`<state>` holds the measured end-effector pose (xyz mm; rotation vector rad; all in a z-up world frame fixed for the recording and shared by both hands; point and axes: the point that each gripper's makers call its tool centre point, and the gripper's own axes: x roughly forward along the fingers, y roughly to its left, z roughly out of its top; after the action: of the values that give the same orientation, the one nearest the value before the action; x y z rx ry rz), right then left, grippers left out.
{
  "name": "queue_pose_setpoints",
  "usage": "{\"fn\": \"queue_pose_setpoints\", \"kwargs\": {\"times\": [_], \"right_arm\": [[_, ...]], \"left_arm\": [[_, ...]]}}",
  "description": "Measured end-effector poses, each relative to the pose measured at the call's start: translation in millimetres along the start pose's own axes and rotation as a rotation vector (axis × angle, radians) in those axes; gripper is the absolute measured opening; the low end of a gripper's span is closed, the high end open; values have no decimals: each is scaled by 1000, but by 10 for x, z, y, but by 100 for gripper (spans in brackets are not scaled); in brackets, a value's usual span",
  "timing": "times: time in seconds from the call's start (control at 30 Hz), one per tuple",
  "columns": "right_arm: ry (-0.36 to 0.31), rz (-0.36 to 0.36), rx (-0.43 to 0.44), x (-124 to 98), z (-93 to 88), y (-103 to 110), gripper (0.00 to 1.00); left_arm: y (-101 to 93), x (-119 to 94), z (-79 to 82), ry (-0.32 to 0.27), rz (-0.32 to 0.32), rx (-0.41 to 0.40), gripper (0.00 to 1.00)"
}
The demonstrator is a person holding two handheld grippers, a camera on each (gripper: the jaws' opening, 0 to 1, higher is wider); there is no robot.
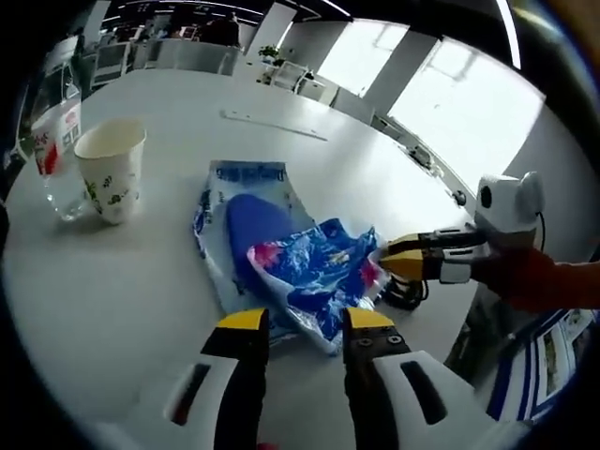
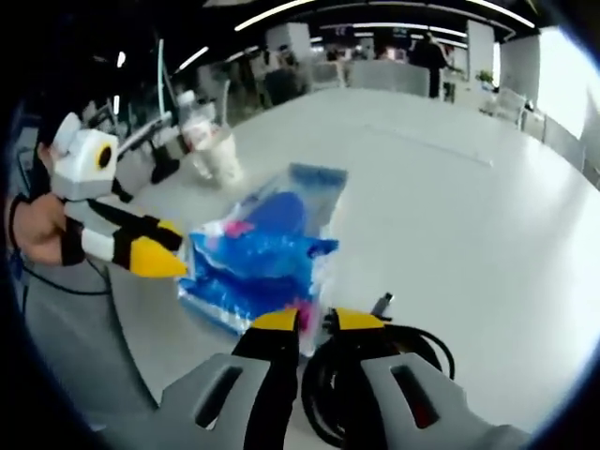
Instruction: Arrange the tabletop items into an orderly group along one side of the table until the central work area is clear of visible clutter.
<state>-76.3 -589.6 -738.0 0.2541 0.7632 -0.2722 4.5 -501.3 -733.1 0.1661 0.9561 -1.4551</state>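
Clutter sits near the surface (image 1: 122, 309) edge: your left claw (image 1: 302, 321) gapes narrowly at the blue wrapper (image 1: 314, 272), your right claw (image 2: 314, 321) nearly closed, so tugging could tear it.

Each claw is built with white bodies, black fingers and yellow tips: left claw (image 1: 302, 323), right claw (image 2: 316, 323). An orange-red sleeve (image 1: 548, 279) is worn on the right arm. A black wrist strap (image 2: 67, 242) is seen on the left.

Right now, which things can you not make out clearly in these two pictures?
- Print on the blue packet: too small, left gripper view.
- Bottle: cut off by the rim, behind the paper cup.
- Black cable: partly behind the right claw.
- Cup and bottle: blurred, right gripper view.
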Motion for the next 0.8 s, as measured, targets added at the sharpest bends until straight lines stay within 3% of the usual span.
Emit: {"fn": "queue_pose_setpoints", "kwargs": {"times": [0.1, 0.2, 0.47, 0.8], "right_arm": [[2, 0, 7, 29, 2, -8, 4], [1, 3, 2, 54, 8, -5, 1], [-23, 12, 21, 12, 25, -78, 0], [-65, -14, 54, -56, 159, -385, 0]], "left_arm": [[20, 26, -24, 13, 9, 9, 24], [39, 40, -18, 14, 21, 35, 12], [0, 83, 126, -14, 14, 24, 8], [-180, 320, 382, -31, -9, 53, 4]]}}
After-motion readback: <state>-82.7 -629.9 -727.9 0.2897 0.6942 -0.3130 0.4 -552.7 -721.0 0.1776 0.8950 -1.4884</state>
